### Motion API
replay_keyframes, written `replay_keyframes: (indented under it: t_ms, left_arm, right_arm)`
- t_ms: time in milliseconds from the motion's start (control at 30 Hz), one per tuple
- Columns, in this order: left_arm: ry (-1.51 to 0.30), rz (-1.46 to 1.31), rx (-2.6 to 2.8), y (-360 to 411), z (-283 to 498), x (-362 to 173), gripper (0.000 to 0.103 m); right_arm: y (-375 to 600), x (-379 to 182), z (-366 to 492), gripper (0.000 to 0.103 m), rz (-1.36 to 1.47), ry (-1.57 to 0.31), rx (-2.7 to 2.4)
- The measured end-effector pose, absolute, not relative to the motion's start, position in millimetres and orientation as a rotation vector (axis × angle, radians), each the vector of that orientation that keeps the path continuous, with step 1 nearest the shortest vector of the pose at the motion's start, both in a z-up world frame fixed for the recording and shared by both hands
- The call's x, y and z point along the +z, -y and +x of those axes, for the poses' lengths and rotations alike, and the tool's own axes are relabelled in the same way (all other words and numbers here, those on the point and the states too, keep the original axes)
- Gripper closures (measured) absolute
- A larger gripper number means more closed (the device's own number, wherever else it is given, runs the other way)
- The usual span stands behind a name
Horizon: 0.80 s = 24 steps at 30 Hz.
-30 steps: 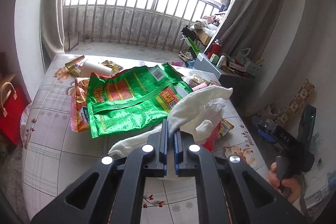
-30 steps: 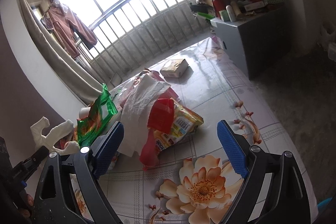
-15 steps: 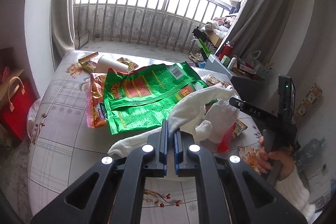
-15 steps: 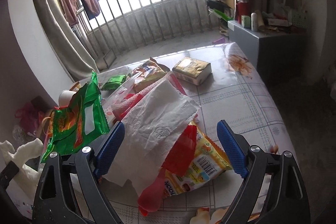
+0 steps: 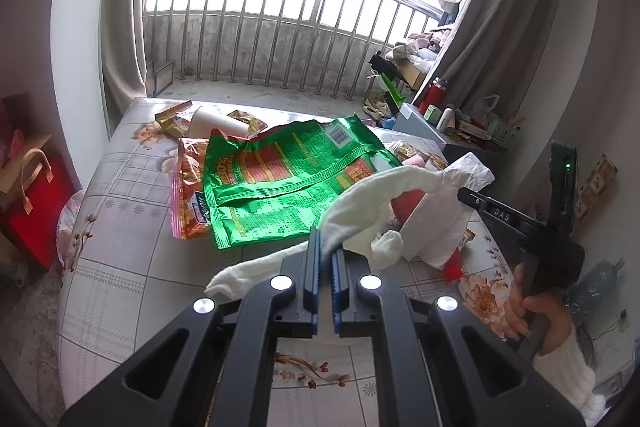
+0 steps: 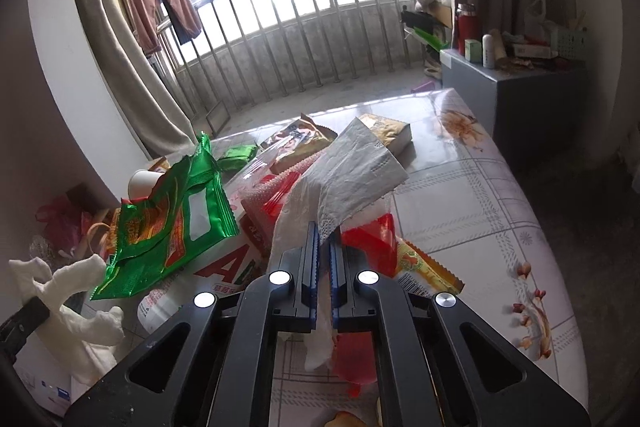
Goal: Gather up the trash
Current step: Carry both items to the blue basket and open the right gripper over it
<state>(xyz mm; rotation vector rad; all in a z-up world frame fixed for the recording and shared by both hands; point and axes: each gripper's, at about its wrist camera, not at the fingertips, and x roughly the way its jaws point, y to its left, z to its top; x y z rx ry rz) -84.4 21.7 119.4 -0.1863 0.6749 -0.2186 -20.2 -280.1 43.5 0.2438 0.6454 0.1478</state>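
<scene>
Your left gripper (image 5: 325, 255) pinches a twisted white tissue (image 5: 372, 199) lifted above the table (image 5: 120, 291). Your right gripper (image 6: 324, 243), jaws nearly closed, clamps a crumpled paper napkin (image 6: 352, 167), apparently raised over the red wrapper (image 6: 372, 239).

Left tool (image 5: 325, 253) and right tool (image 6: 324, 235) both clamped closed.

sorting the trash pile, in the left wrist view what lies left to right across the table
orange snack bag → green snack bag → white cloth shut in the left hand-held gripper → paper towel
</scene>
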Motion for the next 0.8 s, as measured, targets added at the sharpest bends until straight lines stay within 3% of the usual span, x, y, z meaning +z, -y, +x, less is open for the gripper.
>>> replay_keyframes:
  t_ms: [433, 633, 800]
  left_arm:
    - [-0.611, -0.157, -0.256, -11.8, -114.2, 146.3, 0.098]
    - [-0.597, -0.145, -0.305, 5.9, -130.8, 159.1, 0.098]
    - [-0.607, -0.09, -0.416, 46.9, -157.3, 168.5, 0.098]
  right_arm:
    - [323.4, 107.1, -119.3, 0.101, 0.345, -0.467, 0.204]
    - [374.4, 92.1, -191.3, 0.101, 0.381, -0.439, 0.108]
    - [425.5, 53.7, -261.7, 0.101, 0.409, -0.548, -0.076]
